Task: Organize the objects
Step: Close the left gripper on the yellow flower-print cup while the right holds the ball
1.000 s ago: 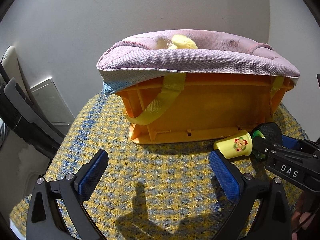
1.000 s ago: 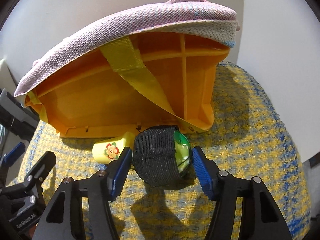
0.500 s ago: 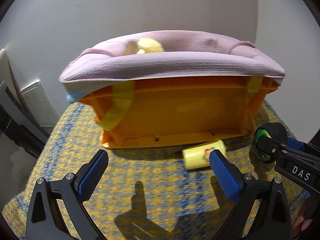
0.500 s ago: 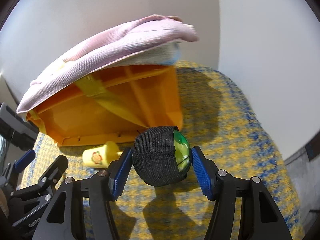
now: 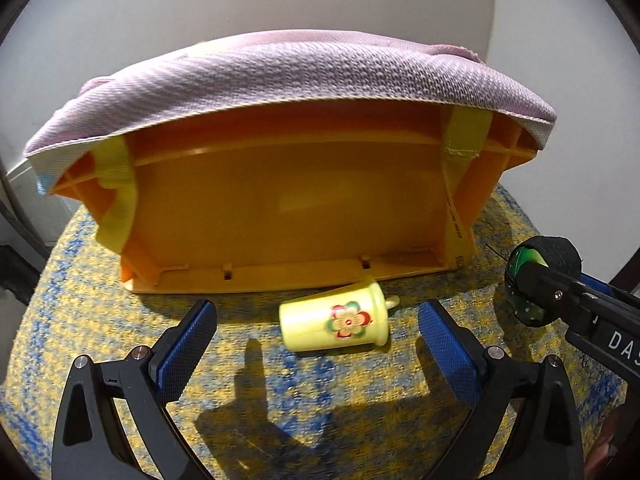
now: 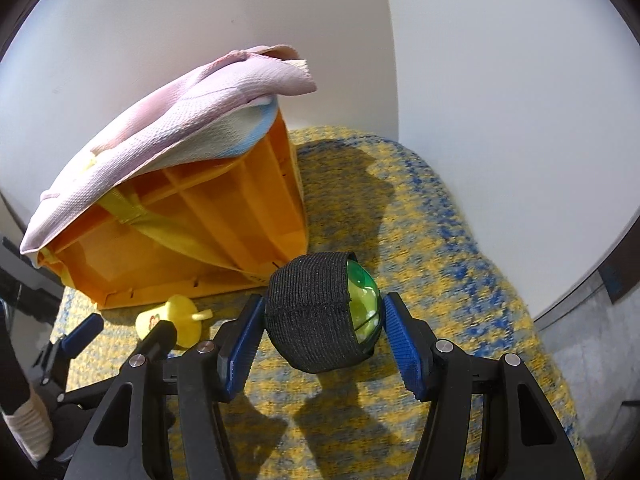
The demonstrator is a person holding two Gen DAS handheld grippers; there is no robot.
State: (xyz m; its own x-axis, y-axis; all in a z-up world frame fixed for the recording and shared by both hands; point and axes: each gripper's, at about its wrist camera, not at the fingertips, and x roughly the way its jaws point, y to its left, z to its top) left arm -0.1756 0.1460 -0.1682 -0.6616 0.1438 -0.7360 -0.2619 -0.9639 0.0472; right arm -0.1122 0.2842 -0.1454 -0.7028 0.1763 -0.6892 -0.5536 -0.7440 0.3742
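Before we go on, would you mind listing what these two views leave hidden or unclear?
- Inside of the orange bin: both views, covered by the pink cloth draped over its top.
- Green ball: right wrist view, mostly wrapped in a black band; its full surface is unseen.
- Yellow cup: right wrist view, partly behind the left gripper.
- Right gripper: left wrist view, cut off at the right edge.

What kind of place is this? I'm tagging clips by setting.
Probably a home corner: a woven yellow-and-blue cloth covers the surface, an orange bin holds a pink towel, and a toy cup lies nearby.
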